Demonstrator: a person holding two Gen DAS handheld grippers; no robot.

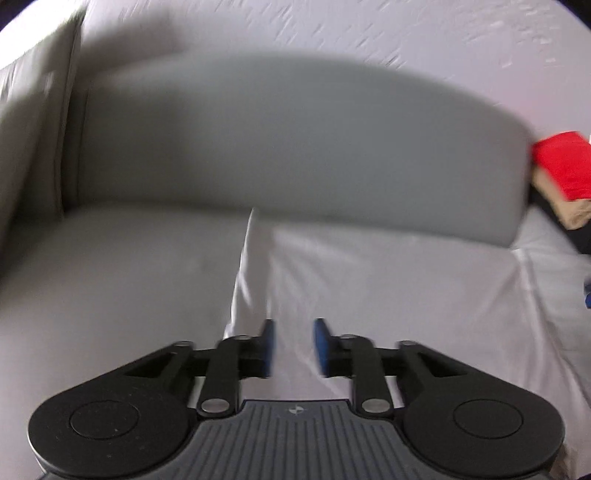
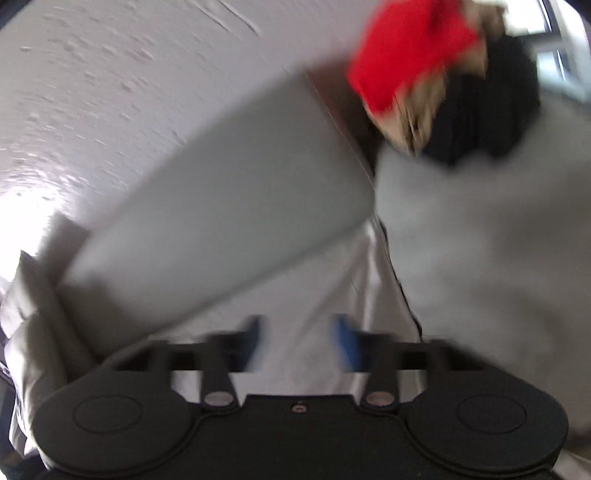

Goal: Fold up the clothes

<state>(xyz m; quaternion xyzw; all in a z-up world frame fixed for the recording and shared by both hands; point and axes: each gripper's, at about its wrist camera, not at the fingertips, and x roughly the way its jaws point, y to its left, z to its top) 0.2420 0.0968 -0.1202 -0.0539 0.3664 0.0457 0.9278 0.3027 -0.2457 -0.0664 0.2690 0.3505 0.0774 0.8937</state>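
A white garment (image 1: 369, 280) lies spread on the grey sofa seat (image 1: 110, 277), its left edge folded up in a narrow strip. My left gripper (image 1: 293, 347) hangs just above it, jaws open with a gap, blue pads (image 1: 267, 345) empty. In the right wrist view the same white cloth (image 2: 295, 295) lies under my right gripper (image 2: 299, 341), which is open and empty; the view is blurred. A pile of folded clothes, red (image 2: 406, 48), tan and black, sits at the sofa's far right, also visible in the left wrist view (image 1: 565, 166).
A grey back cushion (image 1: 295, 155) runs behind the seat, also visible in the right wrist view (image 2: 229, 206). A sofa arm (image 1: 33, 129) rises at the left. A white textured wall (image 1: 369, 33) is behind. A window (image 2: 561, 55) shows at top right.
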